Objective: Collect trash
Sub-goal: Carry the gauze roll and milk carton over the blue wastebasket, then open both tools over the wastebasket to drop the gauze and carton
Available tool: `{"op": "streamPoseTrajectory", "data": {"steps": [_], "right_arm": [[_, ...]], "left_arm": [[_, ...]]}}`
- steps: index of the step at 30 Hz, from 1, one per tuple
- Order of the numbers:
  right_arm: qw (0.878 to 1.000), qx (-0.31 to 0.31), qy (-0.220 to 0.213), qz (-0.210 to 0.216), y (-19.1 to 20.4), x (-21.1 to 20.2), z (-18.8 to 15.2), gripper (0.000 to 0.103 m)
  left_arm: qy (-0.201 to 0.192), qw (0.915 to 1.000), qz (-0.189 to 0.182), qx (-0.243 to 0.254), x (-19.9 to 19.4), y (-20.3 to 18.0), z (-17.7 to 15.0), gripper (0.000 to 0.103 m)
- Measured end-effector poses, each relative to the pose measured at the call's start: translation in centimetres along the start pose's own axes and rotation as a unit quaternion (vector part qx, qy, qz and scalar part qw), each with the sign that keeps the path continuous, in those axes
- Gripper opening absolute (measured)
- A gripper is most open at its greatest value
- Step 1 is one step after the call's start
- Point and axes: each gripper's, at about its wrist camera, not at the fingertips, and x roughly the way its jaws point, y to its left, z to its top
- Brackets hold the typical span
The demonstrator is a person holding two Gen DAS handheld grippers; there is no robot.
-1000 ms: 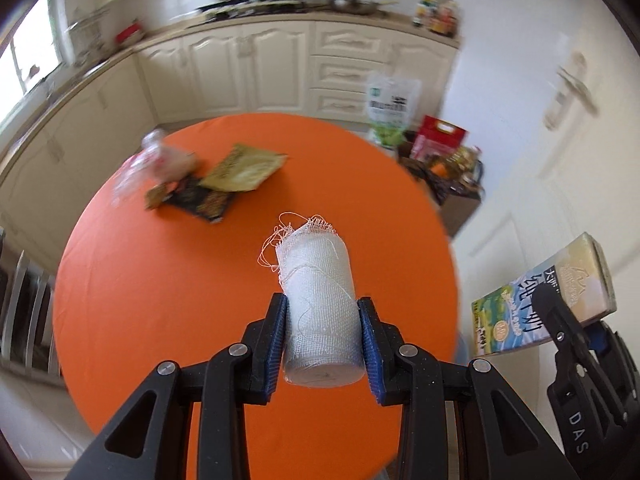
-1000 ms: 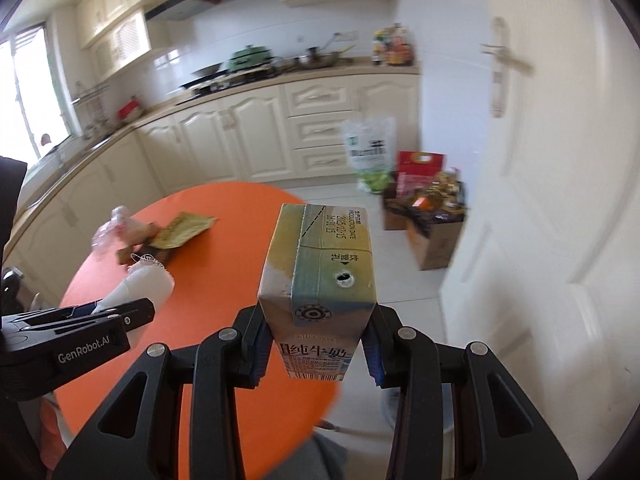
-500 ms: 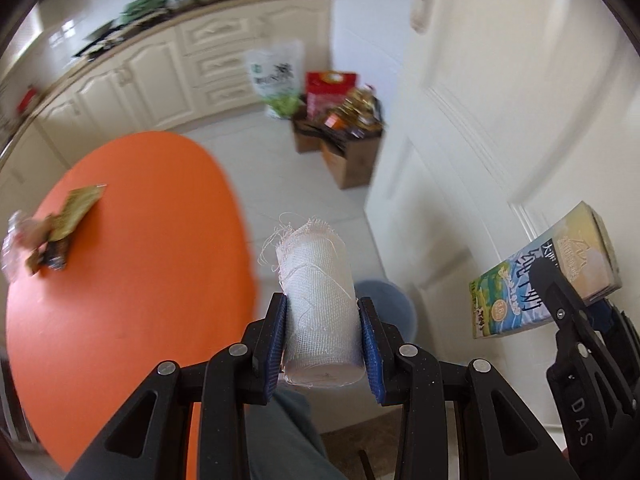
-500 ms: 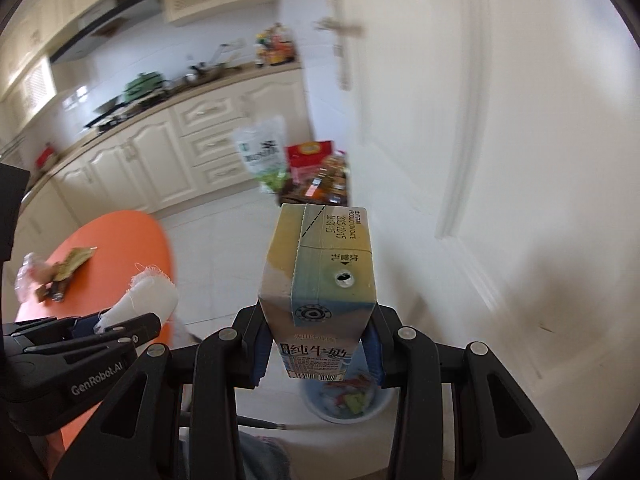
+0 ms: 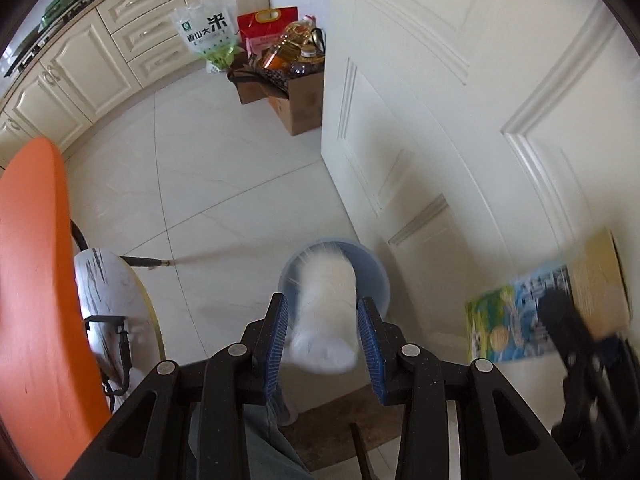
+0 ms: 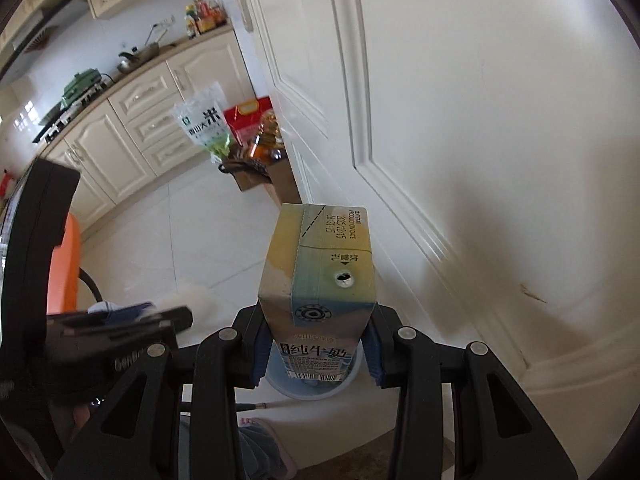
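Left gripper [image 5: 325, 330] sits low in the centre of its frame, blue pads spread a touch wider than the white gauze roll [image 5: 327, 312] between them. The roll is a motion-blurred smear, so I cannot tell whether the pads touch it or it hangs free. Directly beyond it, centre frame, is the pale blue trash bin [image 5: 376, 276] on the white tiled floor, its rim showing around the roll. At the bottom edge are a grey-trousered leg and a brown mat.

In the right wrist view, the right gripper [image 6: 318, 346] at bottom centre is pinching a milk carton [image 6: 318, 276], pads pressed on both sides. The carton stands upright, straw hole and printed date facing the lens. Under its base peeks the same bin [image 6: 280, 380], rim visible lower centre. In the left view that carton [image 5: 548, 312] is blurred at the right edge.

Further out on the left of the left view are the orange table [image 5: 36, 280] edge and a marble-topped stool [image 5: 108, 280]. A white panelled door [image 5: 460, 120] fills the right side. In the upper centre are a cardboard box [image 5: 300, 100] of bottles, a red bag [image 5: 264, 26] and a white rice bag [image 5: 206, 30] against cream cabinets [image 5: 100, 52].
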Motion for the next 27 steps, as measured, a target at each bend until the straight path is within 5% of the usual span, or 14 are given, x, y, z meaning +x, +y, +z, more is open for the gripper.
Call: {"op": "streamPoseTrajectory", "data": {"steps": [6, 18, 22, 27], "right_arm": [[1.000, -0.001, 0.015, 0.004, -0.4, 1.6, -0.1, 0.039], [0.998, -0.012, 0.038, 0.048, 3.2, 3.4, 0.8, 0.045], [0.999, -0.008, 0.026, 0.045, 3.4, 2.7, 0.7, 0.070], [0.999, -0.020, 0.015, 0.039, 4.2, 1.2, 0.5, 0.073]], "left_arm": [[0.005, 0.9996, 0.027, -0.006, 1.6, 0.5, 1.7, 0.033], [-0.006, 0.9979, 0.054, -0.034, 0.3, 2.5, -1.7, 0.034], [-0.008, 0.9976, 0.058, -0.039, 0.1, 3.0, -1.9, 0.034], [-0.006, 0.9975, 0.056, -0.042, -0.5, 3.2, -2.9, 0.034]]}}
